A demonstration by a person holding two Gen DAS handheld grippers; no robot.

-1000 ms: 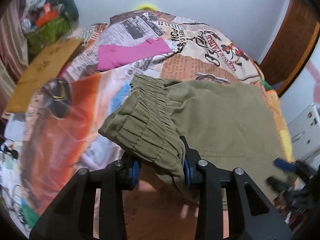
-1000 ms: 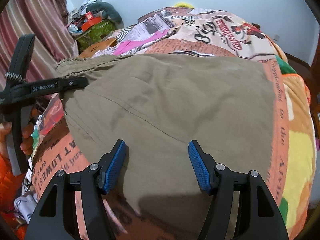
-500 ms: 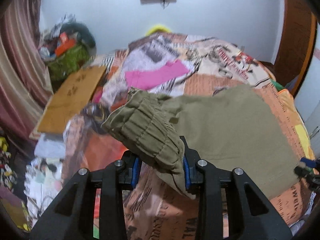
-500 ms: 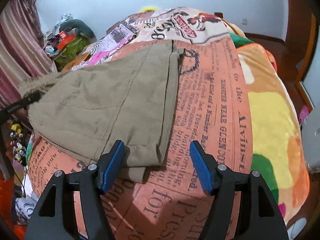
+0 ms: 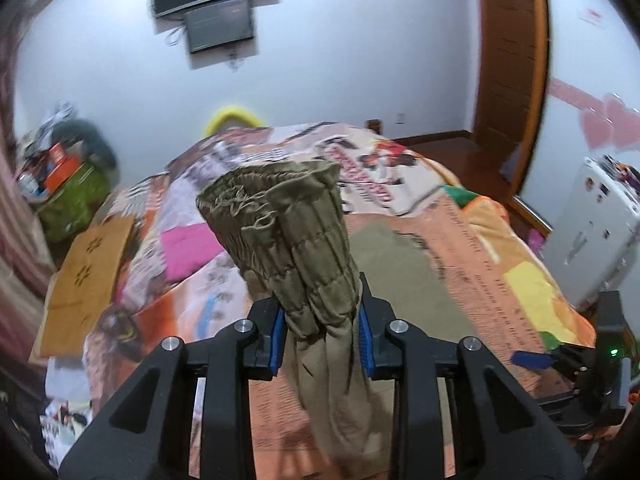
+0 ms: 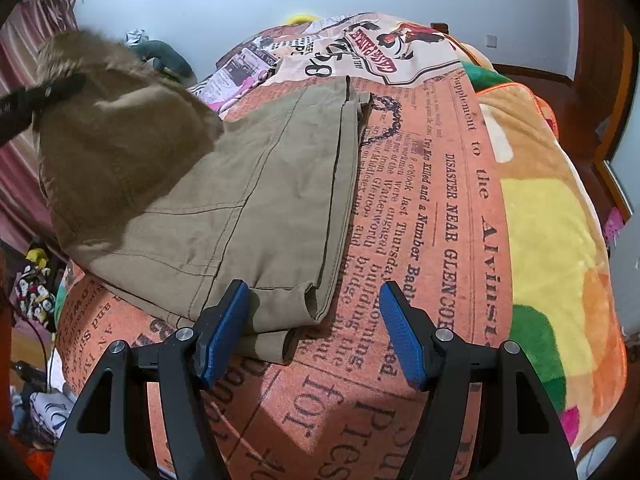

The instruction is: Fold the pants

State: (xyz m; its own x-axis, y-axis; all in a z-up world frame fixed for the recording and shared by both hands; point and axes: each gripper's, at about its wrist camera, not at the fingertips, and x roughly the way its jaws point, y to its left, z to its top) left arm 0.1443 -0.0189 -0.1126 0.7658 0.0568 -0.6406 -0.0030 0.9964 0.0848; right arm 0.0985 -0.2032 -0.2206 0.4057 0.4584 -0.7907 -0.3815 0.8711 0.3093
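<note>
Olive-green pants (image 6: 256, 200) lie on the bed with the legs flat and the hems near the front edge. My left gripper (image 5: 320, 340) is shut on the bunched elastic waistband (image 5: 296, 236) and holds it raised above the bed, with fabric hanging down between the fingers. The lifted waistband end also shows at the left of the right wrist view (image 6: 120, 128). My right gripper (image 6: 316, 332) is open and empty, low over the bed just in front of the leg hems (image 6: 280, 304). It shows at the right edge of the left wrist view (image 5: 560, 360).
The bed has a newspaper-print cover (image 6: 440, 208) with orange, yellow and green patches. A pink cloth (image 5: 188, 252) lies on its far left part. A cardboard sheet (image 5: 88, 276) and a cluttered green bin (image 5: 72, 200) stand left of the bed. A white cabinet (image 5: 596, 232) stands at the right.
My left gripper has lifted the waistband higher and the pants now drape up from the bed. My right gripper has drawn back off the fabric to the hem end, still open.
</note>
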